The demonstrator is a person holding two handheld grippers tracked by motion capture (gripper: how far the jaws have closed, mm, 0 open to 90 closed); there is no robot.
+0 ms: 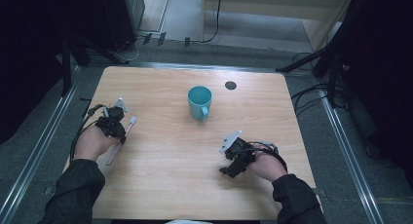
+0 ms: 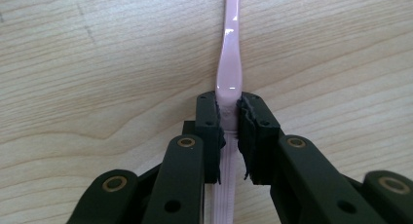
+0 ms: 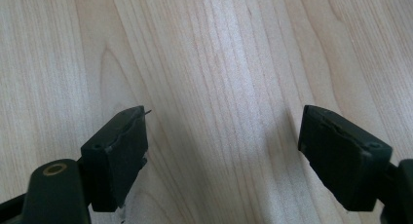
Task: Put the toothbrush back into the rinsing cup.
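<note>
My left jaws pinched the pink toothbrush; my right jaws stood spread and empty.

The left gripper (image 2: pixel 229 119) had its jaws pressed on the handle of the pink toothbrush (image 2: pixel 229 63), which lay flat on the wooden worktop (image 1: pixel 165 151) near its left edge, bristle head (image 1: pixel 132 120) pointing away from me. My right gripper (image 3: pixel 221 146) hovered low over bare wood, well apart from the brush. The teal mug (image 1: pixel 199 102) stood upright near the worktop's middle, handle toward me, opening clear. I judged the grip sat toward the handle's rear, so lifting well meant rising straight, keeping the brush level, then tipping it above the mug's mouth without knocking the rim.
</note>
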